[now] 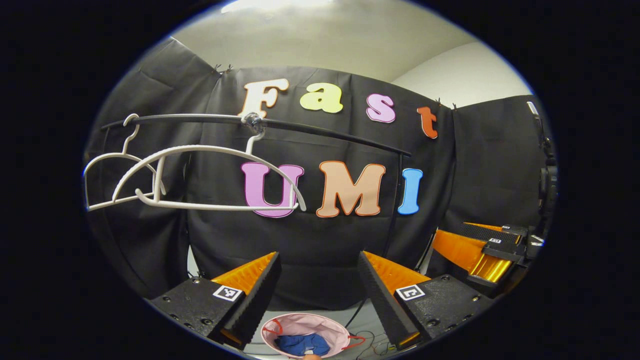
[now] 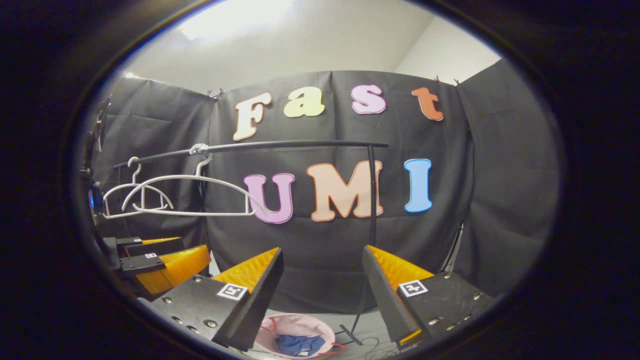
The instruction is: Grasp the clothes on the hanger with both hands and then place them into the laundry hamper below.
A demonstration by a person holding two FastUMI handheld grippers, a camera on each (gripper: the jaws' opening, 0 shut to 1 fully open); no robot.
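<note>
A black clothes rail (image 1: pixel 320 127) runs across the booth in front of the cloth wall, held up at one end by a thin upright post (image 2: pixel 372 190). Two bare white plastic hangers hang from it: the larger hanger (image 1: pixel 210 175) hooked near the middle of the rail and the smaller hanger (image 1: pixel 112 172) just beyond it toward the rail's end, their frames overlapping in both views.

The left gripper (image 1: pixel 319 280) is held up with its orange-and-black fingers spread wide, nothing between them. The right gripper (image 2: pixel 322 280) is held beside it, its fingers likewise set wide apart and empty; its orange body also shows at the edge of the left gripper view.

Far below, on the pale floor, stands the pink laundry hamper (image 1: pixel 330 326) with red handles. The blue clothes (image 1: pixel 302 344) lie crumpled inside it. Thin dark cables (image 1: pixel 367 340) trail on the floor just beside the hamper.
</note>
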